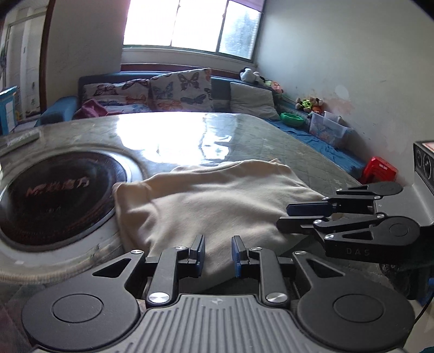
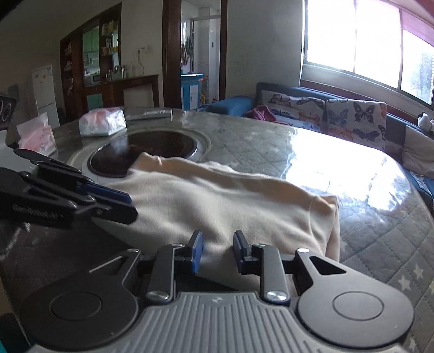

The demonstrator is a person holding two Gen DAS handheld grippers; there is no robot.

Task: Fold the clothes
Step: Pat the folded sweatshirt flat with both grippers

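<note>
Cream garment (image 1: 217, 201) lies bunched on the table (image 1: 271, 135) near the inset hob (image 1: 59, 201): soft, light, floppy, best pinched at its near hem. Left gripper (image 1: 217, 254) and right gripper (image 2: 217, 251) both gape, holding nothing.

Strong daylight enters through the window (image 1: 190, 24) and burns it out to white. It makes a big glare patch on the shiny counter (image 1: 173, 138). The room corners stay dim. Both views bend strongly at the edges and look slightly soft.
</note>
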